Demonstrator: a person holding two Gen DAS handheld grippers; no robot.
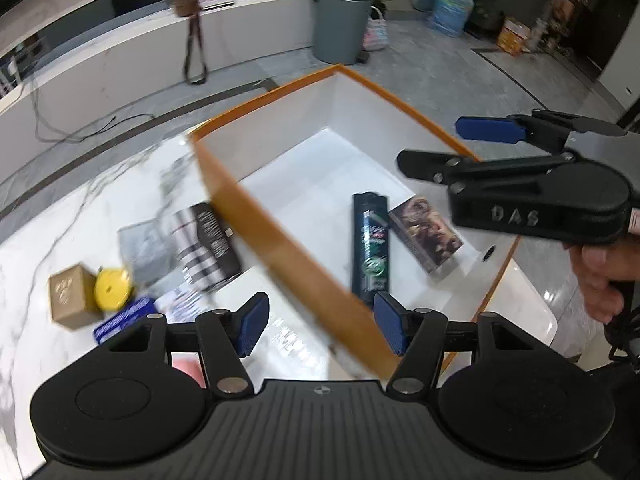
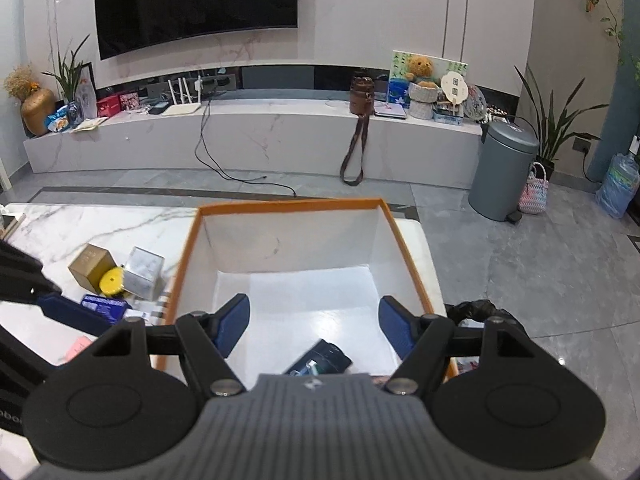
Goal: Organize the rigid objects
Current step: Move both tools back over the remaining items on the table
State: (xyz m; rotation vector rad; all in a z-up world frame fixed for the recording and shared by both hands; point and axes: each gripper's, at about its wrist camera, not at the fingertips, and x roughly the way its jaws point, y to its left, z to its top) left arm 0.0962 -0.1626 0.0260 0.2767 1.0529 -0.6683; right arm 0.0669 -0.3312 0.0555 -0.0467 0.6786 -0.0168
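While both grippers hang over the marble table (image 1: 36, 272), the loose things lie at its left: a tan cardboard box (image 1: 68, 295) with a pale printed mark too blurred to read, a yellow round piece (image 1: 113, 288) touching it, a blue packet (image 1: 122, 318) with white lettering I cannot make out, a grey pouch (image 1: 144, 250), and a dark striped package (image 1: 206, 242) with fine print, lying against the outside wall of the orange-rimmed white box (image 1: 280, 240). Inside that box lie a dark shampoo bottle (image 1: 370, 246) with a red-and-green label, unreadable, and just beside it a brown pictured carton (image 1: 426, 232). The left gripper (image 1: 320, 328) stands half open above the box's near wall, holding nothing. The right gripper (image 1: 432, 146), marked "DAS" on its body, is likewise half open and empty, held by a hand (image 1: 600, 276).
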